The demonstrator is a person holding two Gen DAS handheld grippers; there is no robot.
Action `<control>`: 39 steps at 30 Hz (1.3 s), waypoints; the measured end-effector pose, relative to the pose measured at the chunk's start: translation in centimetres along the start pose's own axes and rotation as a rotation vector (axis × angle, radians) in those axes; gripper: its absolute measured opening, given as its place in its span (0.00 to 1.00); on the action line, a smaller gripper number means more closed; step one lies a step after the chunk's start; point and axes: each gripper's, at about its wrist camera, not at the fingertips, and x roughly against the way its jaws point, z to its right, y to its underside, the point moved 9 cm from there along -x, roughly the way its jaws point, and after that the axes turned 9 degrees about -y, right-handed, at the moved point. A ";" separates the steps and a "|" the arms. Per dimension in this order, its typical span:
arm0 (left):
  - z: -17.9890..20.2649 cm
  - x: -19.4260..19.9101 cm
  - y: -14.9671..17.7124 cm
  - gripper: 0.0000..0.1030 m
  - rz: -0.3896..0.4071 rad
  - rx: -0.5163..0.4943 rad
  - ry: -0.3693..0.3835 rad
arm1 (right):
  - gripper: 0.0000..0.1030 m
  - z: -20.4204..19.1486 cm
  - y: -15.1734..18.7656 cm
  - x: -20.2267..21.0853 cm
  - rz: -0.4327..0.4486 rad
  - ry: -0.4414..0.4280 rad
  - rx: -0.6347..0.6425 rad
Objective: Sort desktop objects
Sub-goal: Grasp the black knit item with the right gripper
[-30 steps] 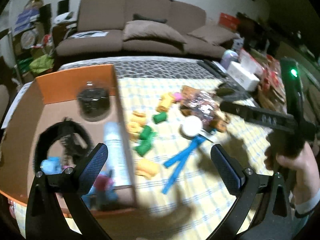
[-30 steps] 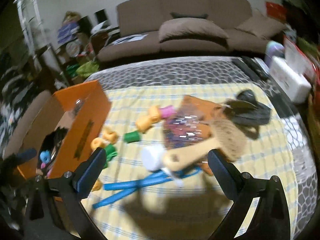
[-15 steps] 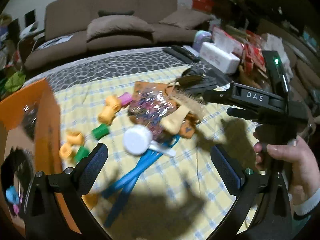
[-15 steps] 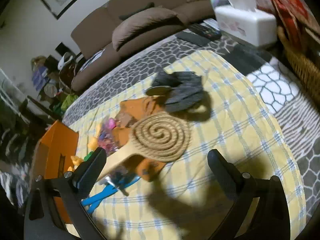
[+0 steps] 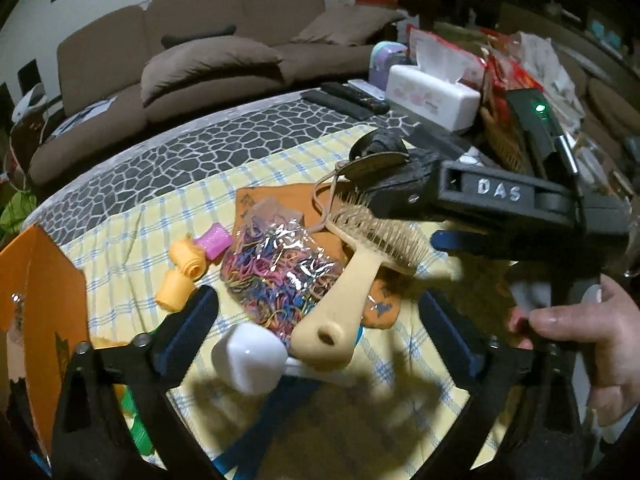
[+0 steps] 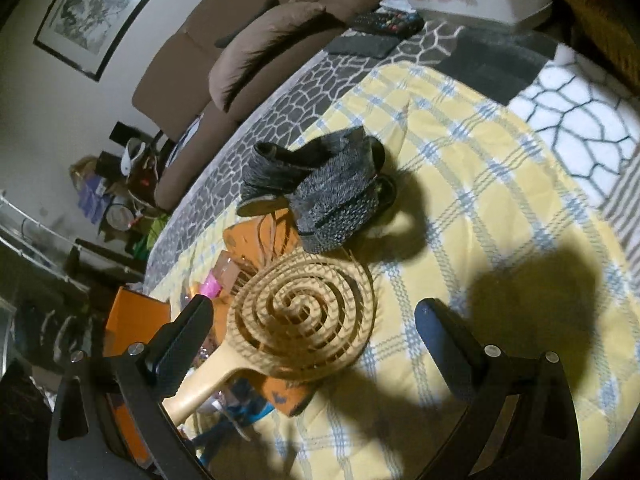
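A brown sofa [image 5: 168,52] stands behind a table spread with a yellow checked cloth [image 6: 500,208], and an orange box [image 5: 44,280] sits off to the left gripper's [image 5: 320,320] left. That gripper's jaws are closing with nothing gripped; between and just ahead of them lie a white cap [image 5: 248,356], the handle of a beige brush [image 5: 352,280] and a bag of coloured rubber bands [image 5: 280,272], with yellow and pink rollers [image 5: 188,264] further left. The right gripper [image 6: 312,344] hangs released over the cloth, the brush's spiral head just ahead of its left finger and a grey knitted piece [image 6: 332,196] beyond.
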 end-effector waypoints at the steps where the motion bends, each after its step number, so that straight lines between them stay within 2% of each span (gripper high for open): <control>1: 0.1 -0.2 -0.1 0.82 -0.003 -0.007 0.002 | 0.99 -0.1 0.0 -0.2 -0.002 0.003 0.011; 2: 0.1 -0.5 -0.1 0.73 -0.005 -0.015 0.001 | 0.99 -0.2 -0.1 -0.3 0.001 0.004 0.022; 3: 0.2 -0.6 -0.1 0.69 -0.007 -0.019 0.001 | 0.99 -0.4 -0.1 -0.5 0.002 0.006 0.029; 5: 0.2 -1.1 0.2 0.58 -0.020 -0.019 0.009 | 0.93 -0.7 -0.1 -0.8 0.001 0.005 0.050; 8: 0.5 -1.6 0.8 0.55 -0.043 -0.023 0.018 | 0.91 -1.3 0.3 -1.2 -0.012 0.002 0.085; 15: 1.2 -1.6 1.3 0.56 -0.055 -0.022 0.045 | 0.94 -1.7 0.8 -1.5 -0.043 0.006 0.097; 19: 1.3 -1.8 1.4 0.55 -0.054 -0.032 0.039 | 0.95 -1.9 1.3 -2.1 -0.067 0.047 0.146; 21: 1.3 -1.8 1.5 0.49 -0.051 -0.022 0.045 | 0.96 -2.2 1.6 -2.4 -0.079 0.081 0.194; 23: 1.1 -1.9 1.5 0.37 -0.052 -0.014 0.051 | 0.95 -2.5 1.9 -2.6 -0.082 0.116 0.256; 28: 1.2 -1.8 1.6 0.35 -0.049 -0.001 0.077 | 0.88 -2.1 1.6 -2.3 -0.063 0.134 0.269; 33: 1.4 -1.2 1.4 0.34 -0.041 0.007 0.090 | 0.88 -1.9 1.5 -1.6 -0.061 0.144 0.276; 39: 0.8 1.3 0.5 0.32 -0.010 0.040 0.122 | 0.88 -4.2 1.6 -0.1 -0.045 0.137 0.287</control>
